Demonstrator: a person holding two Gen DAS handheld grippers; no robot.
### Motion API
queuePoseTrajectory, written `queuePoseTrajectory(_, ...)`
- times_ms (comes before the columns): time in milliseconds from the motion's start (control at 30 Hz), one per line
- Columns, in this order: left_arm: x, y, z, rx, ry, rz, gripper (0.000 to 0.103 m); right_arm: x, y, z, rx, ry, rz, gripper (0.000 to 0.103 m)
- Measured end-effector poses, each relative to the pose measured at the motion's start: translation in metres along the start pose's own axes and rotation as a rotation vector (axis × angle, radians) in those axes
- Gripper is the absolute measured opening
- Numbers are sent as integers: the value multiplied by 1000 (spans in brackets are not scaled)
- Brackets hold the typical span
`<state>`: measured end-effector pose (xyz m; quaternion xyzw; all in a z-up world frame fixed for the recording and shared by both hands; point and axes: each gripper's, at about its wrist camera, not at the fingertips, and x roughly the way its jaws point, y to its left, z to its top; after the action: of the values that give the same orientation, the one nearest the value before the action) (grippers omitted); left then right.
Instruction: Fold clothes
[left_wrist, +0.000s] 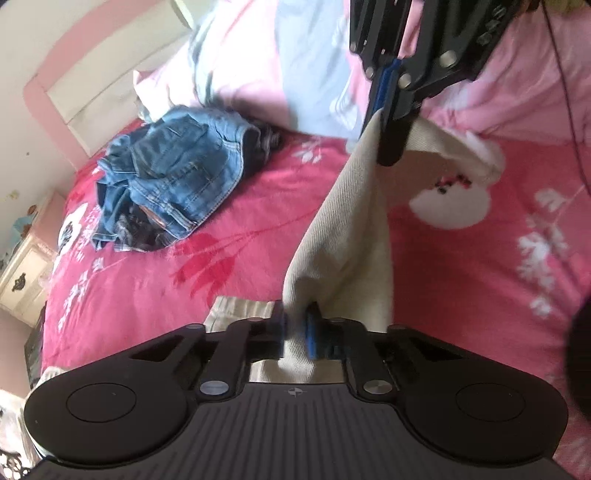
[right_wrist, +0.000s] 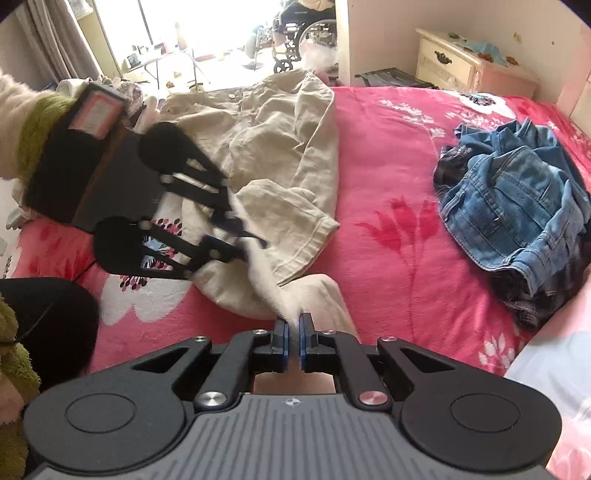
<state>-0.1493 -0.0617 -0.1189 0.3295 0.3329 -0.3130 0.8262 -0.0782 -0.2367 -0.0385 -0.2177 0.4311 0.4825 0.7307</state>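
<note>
I have the left gripper (left_wrist: 295, 328) and right gripper (right_wrist: 292, 332) each clamped on the beige garment (right_wrist: 280, 147), which drapes to the near pink bedspread (right_wrist: 388, 184). I should lift evenly, keeping the held edge taut. Two garments: beige one, denim jacket (right_wrist: 517, 206) far right.

Left wrist view: close above bed (left_wrist: 258, 229), tilted down, facing headboard (left_wrist: 92, 85). Right wrist view: close, tilted down, facing window (right_wrist: 207, 29). Both share pink bedspread, denim pile (left_wrist: 173, 177) (right_wrist: 517, 206), beige garment (left_wrist: 343, 236) (right_wrist: 280, 147).
</note>
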Motion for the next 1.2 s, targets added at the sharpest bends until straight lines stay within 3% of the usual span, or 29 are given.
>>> queuePoseTrajectory(167,-42,9,2,-46,-80,91,5,-25,19,23,-76,-67,-70,6)
queuePoseTrajectory(267,-87,12,6,-43,-147,140,5,-60,49,36,-152,-127,-106,6)
queuePoseTrajectory(367,-129,-1,0,-24,-191,145,5,-80,91,28,-233,-126,-148,6)
queuePoseTrajectory(467,-140,-33,-18,-32,-169,84,5,-64,126,-1,-241,-51,-163,6)
queuePoseTrajectory(667,-77,-128,-81,41,20,-58,5,54,173,-94,-145,220,-124,6)
queuePoseTrajectory(733,-62,-148,-93,96,64,-76,5,73,188,-107,-148,276,-128,7)
queuePoseTrajectory(800,-55,-151,-97,86,99,-102,5,77,200,-111,-133,311,-133,11)
queuePoseTrajectory(967,-55,-132,-98,-37,167,-188,13,46,189,-121,129,322,-95,36)
queuePoseTrajectory(1067,-59,-125,-99,-107,182,-226,20,17,153,-138,426,249,-97,41)
queuePoseTrajectory(1200,-69,-114,-99,-249,187,-253,27,-2,97,-176,837,107,-167,46)
